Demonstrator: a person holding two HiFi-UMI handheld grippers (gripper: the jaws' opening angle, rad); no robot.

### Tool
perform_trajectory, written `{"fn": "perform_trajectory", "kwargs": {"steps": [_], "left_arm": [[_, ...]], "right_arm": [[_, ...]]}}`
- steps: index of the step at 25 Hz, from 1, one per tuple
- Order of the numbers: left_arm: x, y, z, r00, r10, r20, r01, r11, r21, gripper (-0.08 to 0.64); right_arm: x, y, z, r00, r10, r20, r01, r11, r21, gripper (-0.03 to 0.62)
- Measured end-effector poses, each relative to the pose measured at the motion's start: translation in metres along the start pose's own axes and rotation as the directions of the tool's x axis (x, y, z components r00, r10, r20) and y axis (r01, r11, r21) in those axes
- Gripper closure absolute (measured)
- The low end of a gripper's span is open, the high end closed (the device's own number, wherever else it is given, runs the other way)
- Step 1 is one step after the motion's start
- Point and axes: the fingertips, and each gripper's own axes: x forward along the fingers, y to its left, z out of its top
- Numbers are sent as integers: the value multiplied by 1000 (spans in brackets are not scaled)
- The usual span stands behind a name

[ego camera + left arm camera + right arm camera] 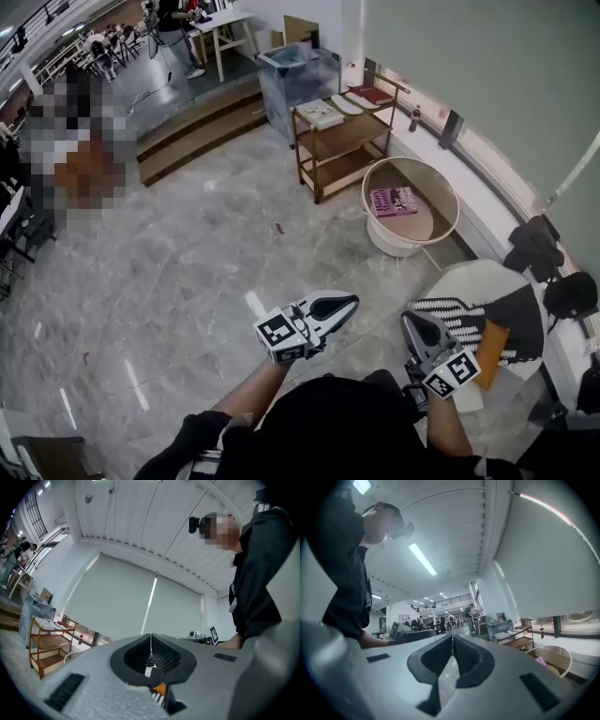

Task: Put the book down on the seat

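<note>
Marble floor (187,281) fills most of the head view, with wooden steps (202,127) in the upper left. A seat (469,314) with a black and white striped cover stands at the lower right, and a flat orange thing (489,353) rests on it; what it is cannot be told. A wooden shelf (342,141) stands in the upper middle, just beside a grey bin (295,80), with a pale book (321,113) and a red book (372,94) on its top board. A round tub (394,246) sits between the shelf and the seat, and a pink book (394,202) lies flat inside it, well apart from both grippers.

The left gripper (352,302) is held low in the middle of the frame. In its own view the left gripper (151,637) has its fingers pressed together with nothing between them. The right gripper (410,319) is near the seat's left edge. The right gripper view shows the same gripper (453,637) with its fingers also pressed together and empty. A small bottle (414,118) stands on the ledge to the right of the shelf.
</note>
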Motion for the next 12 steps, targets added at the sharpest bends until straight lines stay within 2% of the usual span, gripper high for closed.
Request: {"fn": "perform_trajectory", "kwargs": {"steps": [5,12], "left_arm": [[31,21,-2,1000,6,-24,-6,1000,0,535],[82,81,1,993,115,-29,-115,993,-4,535]], "right_arm": [[12,-42,-2,1000,1,23,-2,999,38,563],[53,-124,23,995,94,47,-95,995,23,562]]}}
